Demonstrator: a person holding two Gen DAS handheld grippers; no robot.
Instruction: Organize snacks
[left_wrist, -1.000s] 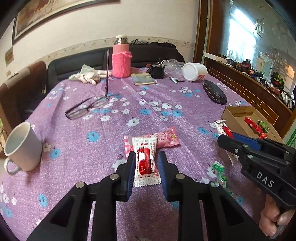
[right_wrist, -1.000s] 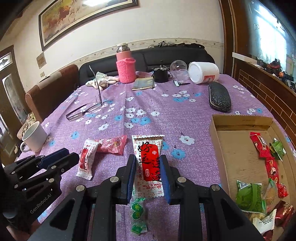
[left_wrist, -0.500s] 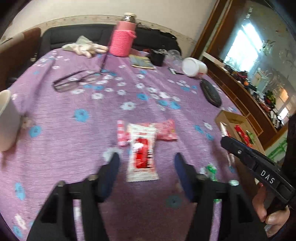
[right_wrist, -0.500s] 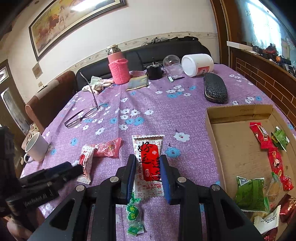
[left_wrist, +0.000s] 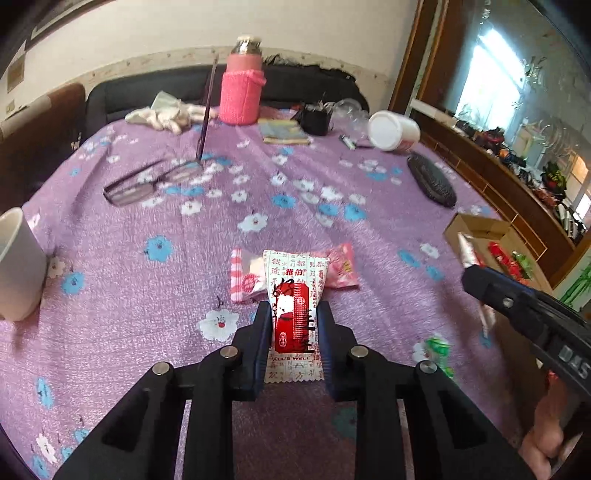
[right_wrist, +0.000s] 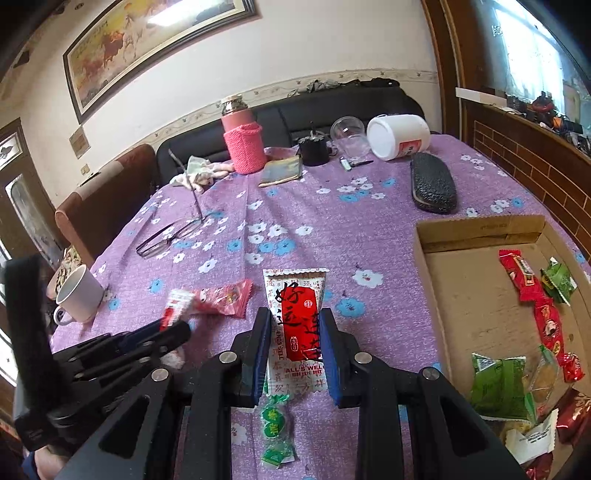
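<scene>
Two white-and-red snack packets are in my grip. The one in my left tongs (left_wrist: 293, 325) is the small white packet (left_wrist: 294, 314), clamped on both long edges and standing tilted just above the purple flowered counter (left_wrist: 147, 295). The one in my right tongs (right_wrist: 293, 343) is the larger white packet (right_wrist: 297, 332), pinched the same way across its middle, its top fanning out at twelve o'clock beyond the pads.

Behind the small white packet, at twelve o'clock, a pink striped packet (left_wrist: 245, 277) and a pink wrapper (left_wrist: 341, 267) lie on the cloth, touching or nearly so. Under the larger white packet, at six o'clock in the right wrist view, a green candy strip (right_wrist: 273, 424) is left loose.

The cardboard box (right_wrist: 480, 229) sits at three o'clock from my right tongs, open, with red and green packets along its far and near sides and a bare patch in the middle.

I judge the picking step done for both hands and the carrying step in hand. Next, I should swing the right tongs over the box wall toward three o'clock, clear the rim, and part them over the bare patch; the left must travel further across, so it should follow, not cross. Both packets are thin and slippery, so I would keep the clamp firm until over the box.
</scene>
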